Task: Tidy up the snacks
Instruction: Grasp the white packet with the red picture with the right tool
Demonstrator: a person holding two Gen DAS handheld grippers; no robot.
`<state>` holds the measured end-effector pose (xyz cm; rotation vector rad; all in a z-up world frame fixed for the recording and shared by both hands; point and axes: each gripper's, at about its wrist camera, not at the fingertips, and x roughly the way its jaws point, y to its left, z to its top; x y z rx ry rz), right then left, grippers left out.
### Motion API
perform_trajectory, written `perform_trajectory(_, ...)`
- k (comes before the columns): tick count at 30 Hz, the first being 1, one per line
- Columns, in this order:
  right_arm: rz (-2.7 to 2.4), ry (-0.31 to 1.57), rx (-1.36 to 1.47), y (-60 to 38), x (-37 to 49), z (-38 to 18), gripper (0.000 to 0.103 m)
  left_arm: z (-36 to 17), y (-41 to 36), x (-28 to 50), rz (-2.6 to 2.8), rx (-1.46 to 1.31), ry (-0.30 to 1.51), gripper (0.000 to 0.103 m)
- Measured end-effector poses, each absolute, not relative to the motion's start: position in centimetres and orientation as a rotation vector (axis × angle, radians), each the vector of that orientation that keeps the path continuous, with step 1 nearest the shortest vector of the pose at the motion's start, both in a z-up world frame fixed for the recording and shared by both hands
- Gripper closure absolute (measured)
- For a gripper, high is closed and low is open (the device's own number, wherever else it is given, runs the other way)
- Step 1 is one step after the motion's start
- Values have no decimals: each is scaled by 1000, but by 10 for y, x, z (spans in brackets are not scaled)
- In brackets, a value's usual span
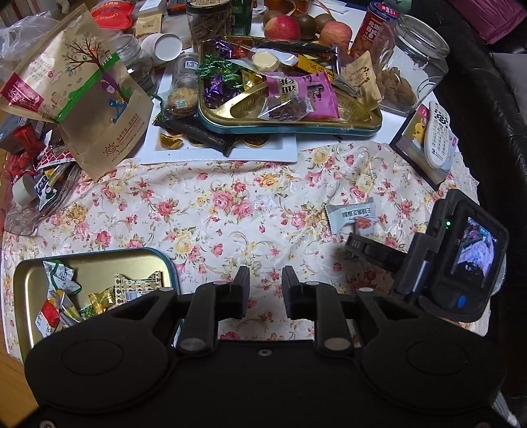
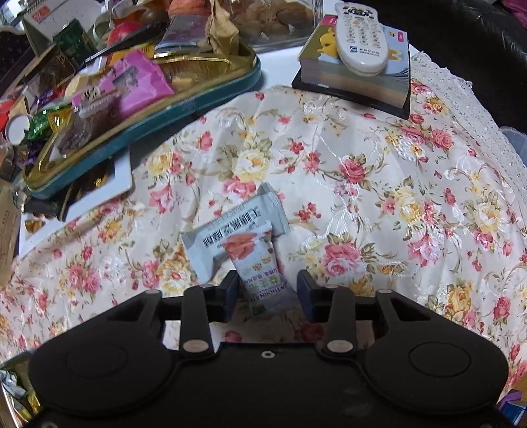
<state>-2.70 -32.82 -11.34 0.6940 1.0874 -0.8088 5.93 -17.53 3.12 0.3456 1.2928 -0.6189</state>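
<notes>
On the floral tablecloth, open right tongs straddle a white snack packet; left tongs open.

I count two snack packets on the flowered cloth: a grey one and a white one with orange print overlapping it. Two gold-lined tins: the crowded far tin and the near tin (its wrapped sweets too jumbled to number). Two red apples. One remote, resting on one book. Two claws, mine and the other.
</notes>
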Motion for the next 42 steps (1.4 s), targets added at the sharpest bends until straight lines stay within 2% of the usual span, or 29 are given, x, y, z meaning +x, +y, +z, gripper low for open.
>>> perform_trajectory(1,-811,1091,679,-328,-27,-112,71,30,-176,60,-617,346,1297,72)
perform_trajectory(6,-843,1107,777,-334,-44,-104,78,22,-180,61,-608,353,1324,72)
perform_trajectory(15,-885,1230,929,-333,-94,-99,79,7,-194,48,-611,432,1325,72)
perform_trajectory(20,-893,1221,957,-333,-104,-102,78,-3,-202,41,-613,475,1334,72)
perform_trajectory(25,-920,1209,984,-342,-103,-109,62,-5,-205,41,-616,474,1343,72)
perform_trajectory(32,-911,1237,899,-334,-87,-118,59,-6,-205,44,-615,462,1350,72)
perform_trajectory(33,-900,1249,855,-330,-84,-118,63,-7,-205,44,-616,462,1352,72)
perform_trajectory(34,-890,1270,807,-327,-81,-118,77,-8,-205,44,-616,460,1354,72)
perform_trajectory(35,-878,1286,759,-323,-79,-117,80,-9,-205,44,-617,459,1356,72)
perform_trajectory(37,-857,1283,737,-320,-79,-115,83,-10,-205,44,-624,452,1357,72)
perform_trajectory(42,-865,1183,926,-333,-96,-92,83,-13,-206,40,-644,443,1328,72)
